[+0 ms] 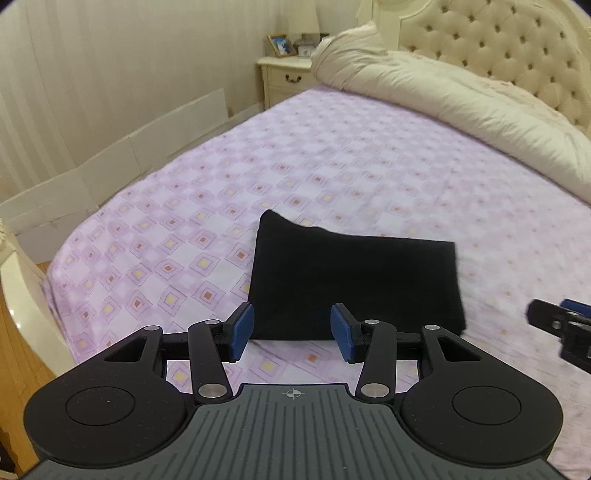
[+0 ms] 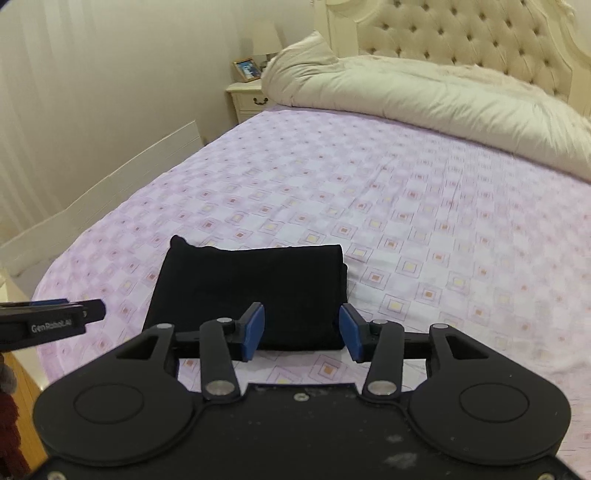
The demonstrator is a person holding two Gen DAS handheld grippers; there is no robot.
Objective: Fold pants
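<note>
The black pants lie folded into a compact rectangle on the purple patterned bed sheet; they also show in the right wrist view. My left gripper is open and empty, just in front of the near edge of the pants. My right gripper is open and empty too, at the near right part of the pants. The right gripper shows at the right edge of the left wrist view. The left gripper shows at the left edge of the right wrist view.
A cream duvet is bunched at the head of the bed below a tufted headboard. A nightstand with a picture frame and lamp stands at the far left corner. White boards lean along the wall. The bed's foot rail is at left.
</note>
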